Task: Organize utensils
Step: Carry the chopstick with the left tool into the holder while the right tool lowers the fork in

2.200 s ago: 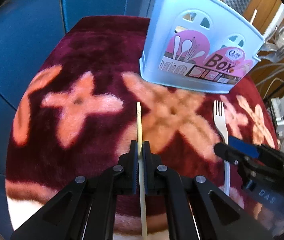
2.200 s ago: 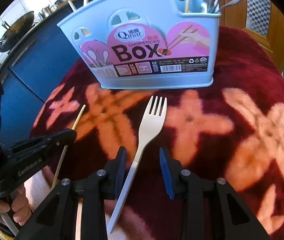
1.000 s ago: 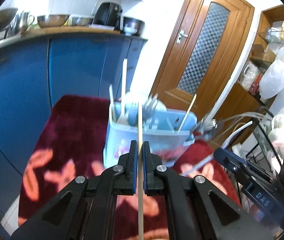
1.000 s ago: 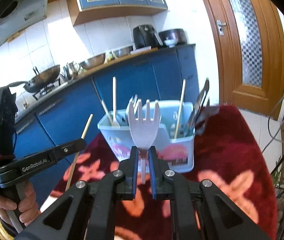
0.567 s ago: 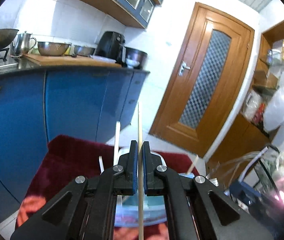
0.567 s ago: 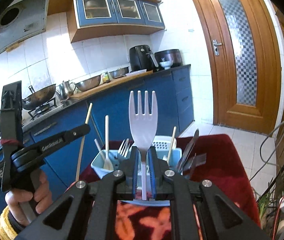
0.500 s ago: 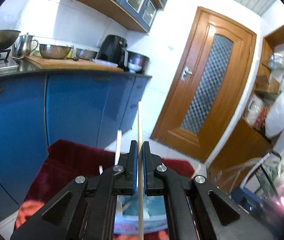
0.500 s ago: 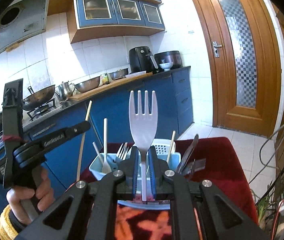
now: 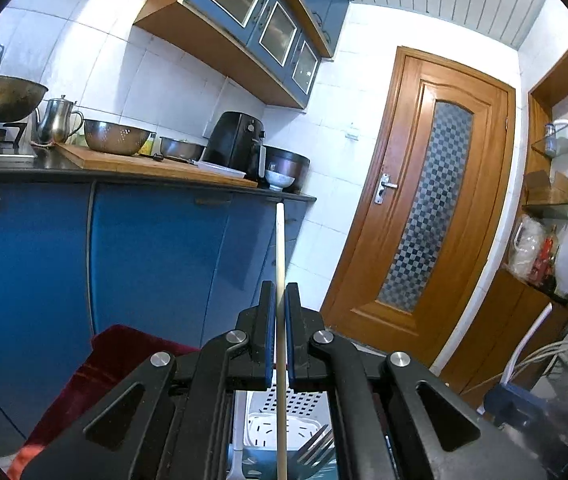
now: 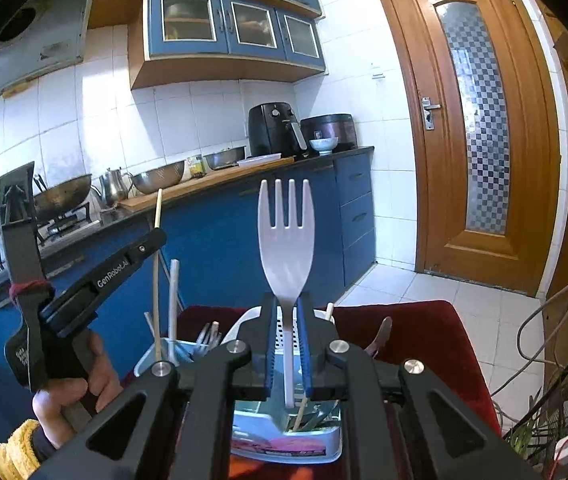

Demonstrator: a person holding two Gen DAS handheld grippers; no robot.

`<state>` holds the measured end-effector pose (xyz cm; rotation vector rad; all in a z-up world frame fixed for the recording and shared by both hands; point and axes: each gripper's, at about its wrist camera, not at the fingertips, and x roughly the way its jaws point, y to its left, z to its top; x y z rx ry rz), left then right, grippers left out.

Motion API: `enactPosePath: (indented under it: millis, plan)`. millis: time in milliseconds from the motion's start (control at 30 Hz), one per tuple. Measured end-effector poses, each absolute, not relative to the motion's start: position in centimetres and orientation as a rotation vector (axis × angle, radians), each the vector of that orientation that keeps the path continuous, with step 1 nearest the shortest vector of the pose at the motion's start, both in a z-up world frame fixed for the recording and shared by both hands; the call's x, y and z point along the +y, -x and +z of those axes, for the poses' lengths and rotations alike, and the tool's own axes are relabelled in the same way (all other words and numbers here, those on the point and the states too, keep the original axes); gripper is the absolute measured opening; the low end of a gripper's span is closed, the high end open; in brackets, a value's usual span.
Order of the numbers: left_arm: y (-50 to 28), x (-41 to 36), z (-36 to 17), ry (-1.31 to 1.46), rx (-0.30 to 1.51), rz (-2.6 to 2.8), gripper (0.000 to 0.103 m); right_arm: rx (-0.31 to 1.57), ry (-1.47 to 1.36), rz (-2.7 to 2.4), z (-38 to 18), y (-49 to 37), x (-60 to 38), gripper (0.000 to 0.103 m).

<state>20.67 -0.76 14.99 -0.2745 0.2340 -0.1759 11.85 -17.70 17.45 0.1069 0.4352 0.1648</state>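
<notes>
My left gripper point(image 9: 279, 292) is shut on a thin wooden chopstick point(image 9: 280, 248) held upright, its lower end reaching down over the light blue utensil box point(image 9: 280, 428) seen between the arms. My right gripper point(image 10: 286, 300) is shut on a white plastic fork point(image 10: 285, 236), tines up, handle end hanging above the same box point(image 10: 284, 436). In the right wrist view the left gripper point(image 10: 156, 236) stands to the left with the chopstick point(image 10: 157, 280) going down into the box's left compartment. The box holds several forks, chopsticks and spoons.
The box stands on a dark red floral cloth point(image 10: 436, 344). Behind are blue kitchen cabinets point(image 9: 144, 256), a counter with bowls, a kettle and a black air fryer point(image 10: 274, 128), and a wooden door point(image 10: 480, 128). Cables point(image 10: 556, 328) hang at the right.
Both grippers have risen and tilted further up over the box. The chopstick's lower end now sits in the box's left compartment and the fork's handle hangs over the box.
</notes>
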Motion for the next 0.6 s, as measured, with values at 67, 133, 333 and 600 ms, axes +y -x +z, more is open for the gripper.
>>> enactPosePath:
  millis: [67, 133, 333, 600]
  plan:
    - [-20.9, -1.1, 14.0, 0.265, 0.239, -0.165, 0.002, 0.447, -0.102, 0.167, 16.9, -12.3, -17.6, 0.012]
    - [-20.7, -1.5, 13.2, 0.254, 0.235, -0.150, 0.002, 0.464, -0.096, 0.175, 16.2, -12.7, -17.5, 0.012]
    - [-20.5, -1.9, 11.2, 0.225, 0.225, -0.124, 0.002, 0.480, -0.055, 0.162, 14.8, -13.1, -17.1, 0.012]
    - [-19.8, -2.3, 9.5, 0.193, 0.214, -0.086, 0.003, 0.479, -0.056, 0.160, 14.9, -12.9, -17.3, 0.012]
